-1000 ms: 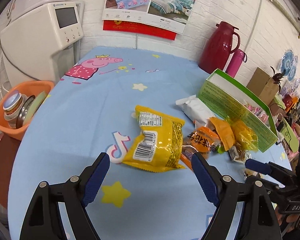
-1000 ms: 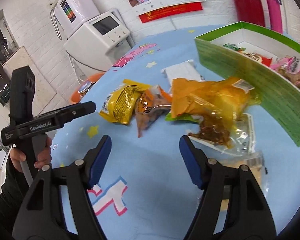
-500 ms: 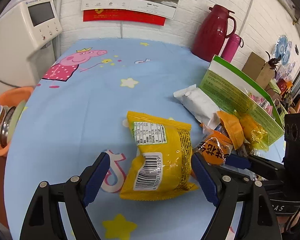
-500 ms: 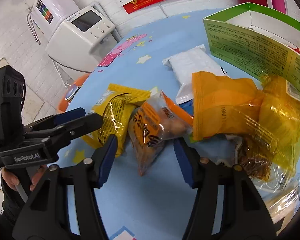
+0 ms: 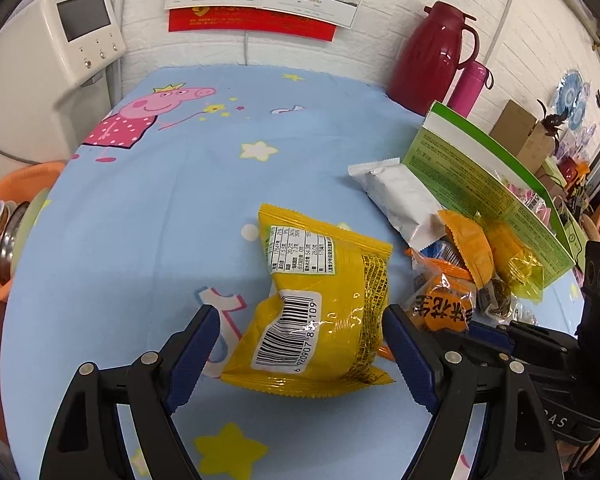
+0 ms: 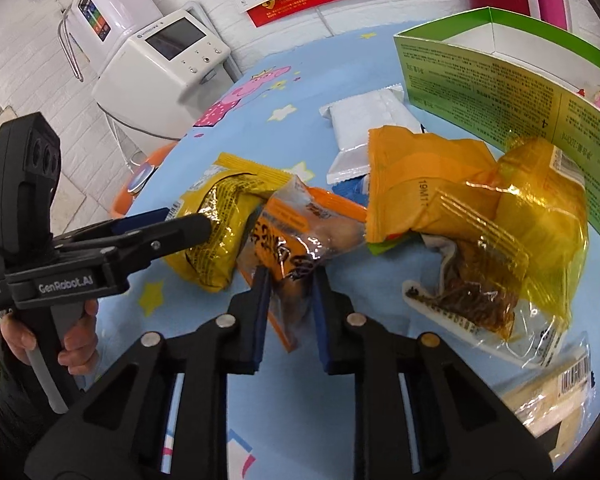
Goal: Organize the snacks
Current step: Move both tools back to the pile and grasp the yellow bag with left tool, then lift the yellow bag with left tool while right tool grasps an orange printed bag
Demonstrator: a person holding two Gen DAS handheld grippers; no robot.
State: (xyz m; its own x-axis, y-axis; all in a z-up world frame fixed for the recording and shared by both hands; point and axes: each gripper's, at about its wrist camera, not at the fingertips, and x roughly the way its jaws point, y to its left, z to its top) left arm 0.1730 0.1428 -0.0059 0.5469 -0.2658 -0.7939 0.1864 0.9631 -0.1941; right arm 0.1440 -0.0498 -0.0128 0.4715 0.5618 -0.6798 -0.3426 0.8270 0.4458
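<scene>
Here the right gripper point(image 6: 288, 280) pinches the orange snack point(image 6: 296, 236); the left gripper point(image 5: 302, 330) gapes around the yellow packet point(image 5: 320, 308).

Blue cartoon tablecloth point(image 5: 148, 216) carries a yellow packet point(image 5: 320, 312), white packet point(image 5: 400, 196), green box point(image 5: 480, 176), perhaps others.

I count two grippers, my left gripper point(image 5: 302, 342) and my right gripper point(image 6: 289, 306). On the cloth lie one yellow bag point(image 5: 320, 312), one orange-clear packet point(image 6: 296, 240), one white packet point(image 5: 400, 196), one orange pouch point(image 6: 420, 176), one amber bag point(image 6: 540, 216) and one clear packet point(image 6: 460, 304). There is one green box point(image 6: 500, 76), two flasks, red point(image 5: 428, 56) and pink point(image 5: 470, 88), and one orange basin point(image 5: 16, 184).
</scene>
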